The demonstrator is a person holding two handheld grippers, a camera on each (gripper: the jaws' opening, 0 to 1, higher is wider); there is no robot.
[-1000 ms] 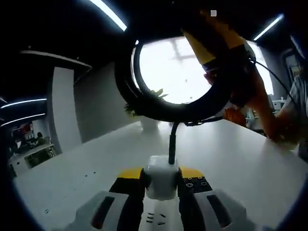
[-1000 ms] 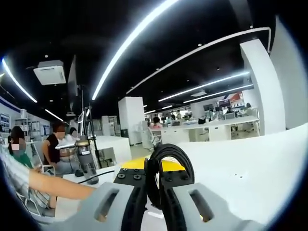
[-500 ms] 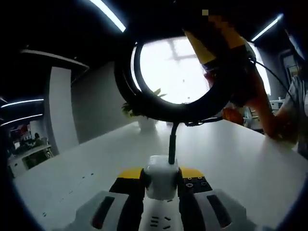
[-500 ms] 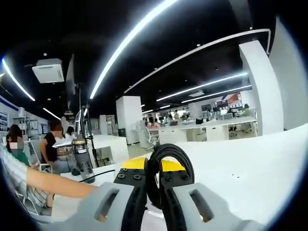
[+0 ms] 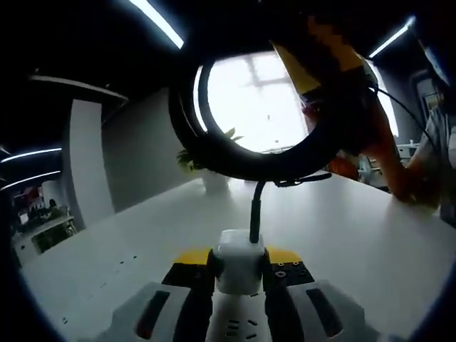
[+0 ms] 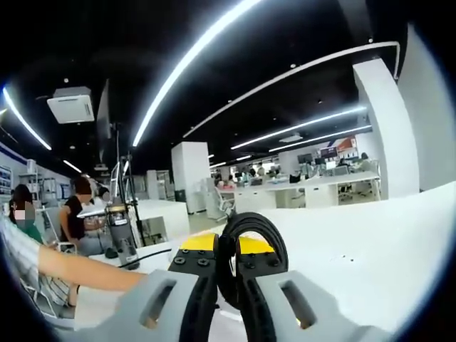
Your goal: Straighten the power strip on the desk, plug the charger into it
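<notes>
Ahead of both grippers the white desk [image 5: 342, 235] runs wide and bare. Between its jaws the left gripper [image 5: 239, 274] clamps the white charger [image 5: 239, 260], whose black cable [image 5: 214, 153] loops up to the right gripper [image 5: 335, 78]. Beneath the charger, what looks like the power strip [image 5: 235, 329] is cut off at the view's bottom edge. The right gripper [image 6: 228, 274] pinches the cable [image 6: 253, 235] loop.

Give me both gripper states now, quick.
Left gripper: shut on the white cube-shaped charger.
Right gripper: shut on the looped black cable.
</notes>
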